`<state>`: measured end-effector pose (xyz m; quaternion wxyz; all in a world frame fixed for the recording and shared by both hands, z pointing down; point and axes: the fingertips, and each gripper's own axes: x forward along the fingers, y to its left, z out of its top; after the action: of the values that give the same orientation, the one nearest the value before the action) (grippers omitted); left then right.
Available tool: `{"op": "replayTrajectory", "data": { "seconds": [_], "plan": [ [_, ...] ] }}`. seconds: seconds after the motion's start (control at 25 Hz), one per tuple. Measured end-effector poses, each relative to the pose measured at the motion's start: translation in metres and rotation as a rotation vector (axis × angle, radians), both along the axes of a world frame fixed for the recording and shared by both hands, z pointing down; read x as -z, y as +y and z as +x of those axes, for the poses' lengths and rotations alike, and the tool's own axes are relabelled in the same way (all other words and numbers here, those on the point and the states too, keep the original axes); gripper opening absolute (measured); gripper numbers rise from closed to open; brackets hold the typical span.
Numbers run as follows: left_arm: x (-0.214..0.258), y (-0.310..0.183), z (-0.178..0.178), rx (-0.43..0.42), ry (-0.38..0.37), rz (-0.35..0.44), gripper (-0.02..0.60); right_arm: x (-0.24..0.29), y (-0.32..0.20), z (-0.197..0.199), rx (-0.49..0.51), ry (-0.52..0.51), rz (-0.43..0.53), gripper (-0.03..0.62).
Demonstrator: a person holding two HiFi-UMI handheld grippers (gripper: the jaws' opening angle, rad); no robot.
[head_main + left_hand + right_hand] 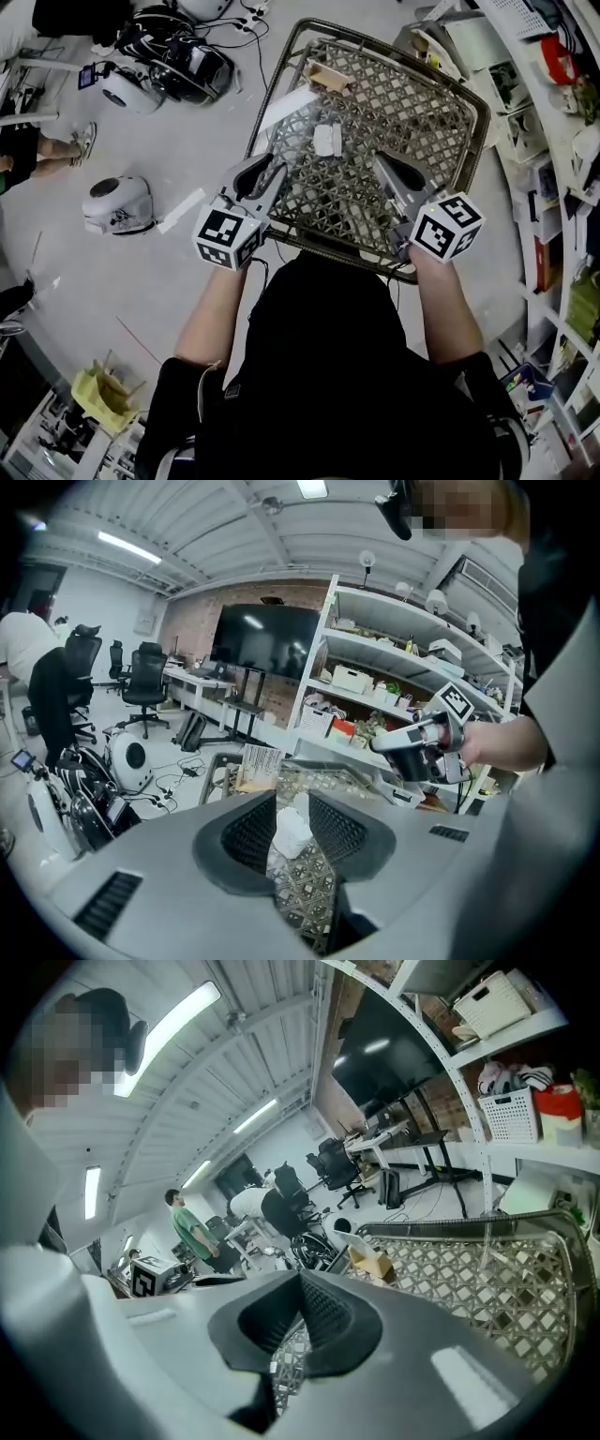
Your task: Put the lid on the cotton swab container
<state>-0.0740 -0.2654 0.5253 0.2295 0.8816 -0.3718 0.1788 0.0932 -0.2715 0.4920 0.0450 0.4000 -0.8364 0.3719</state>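
Observation:
A small white object [327, 139], seemingly the cotton swab container, lies near the middle of a metal lattice tabletop [441, 112]; I cannot tell a lid apart from it. My left gripper [273, 170] hovers at the near left edge, open and empty, and the white object [291, 831] shows beyond its jaws [292, 803]. My right gripper [380, 159] is held over the near right part, shut with nothing in it; its jaws [300, 1279] meet at the tips above the lattice [450, 1279]. From the left gripper view the right gripper [422, 747] appears raised in the air.
A small cardboard box [328, 77] sits at the far edge and a white sheet [286, 108] lies at the left edge. Shelving [553, 141] stands close on the right. White round devices [117, 204] and cables lie on the floor at left. A person [192, 1227] stands far off.

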Motion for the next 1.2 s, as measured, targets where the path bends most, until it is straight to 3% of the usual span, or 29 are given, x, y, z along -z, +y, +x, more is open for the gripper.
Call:
{"op": "replayTrajectory", "data": {
  "seconds": [0.16,0.36,0.52,0.76,1.2],
  "plan": [
    [-0.028,-0.005,0.010,-0.026,-0.018,-0.045,0.097,-0.022,-0.007,-0.003,0.020,0.000,-0.035,0.008],
    [-0.071,-0.009,0.018,-0.075,-0.127,-0.072,0.097,-0.049,-0.016,-0.010,0.022,-0.033,-0.081,0.009],
    [-0.097,-0.013,0.022,-0.084,-0.137,-0.119,0.098,-0.070,-0.024,-0.014,0.012,-0.064,-0.113,0.009],
    [-0.131,-0.019,0.030,-0.157,-0.219,-0.138,0.097,-0.096,-0.028,-0.021,0.017,-0.082,-0.154,0.009],
    [-0.148,-0.030,0.056,-0.191,-0.199,-0.149,0.097,-0.121,-0.031,-0.031,0.048,-0.076,-0.199,0.008]
  ]
}}
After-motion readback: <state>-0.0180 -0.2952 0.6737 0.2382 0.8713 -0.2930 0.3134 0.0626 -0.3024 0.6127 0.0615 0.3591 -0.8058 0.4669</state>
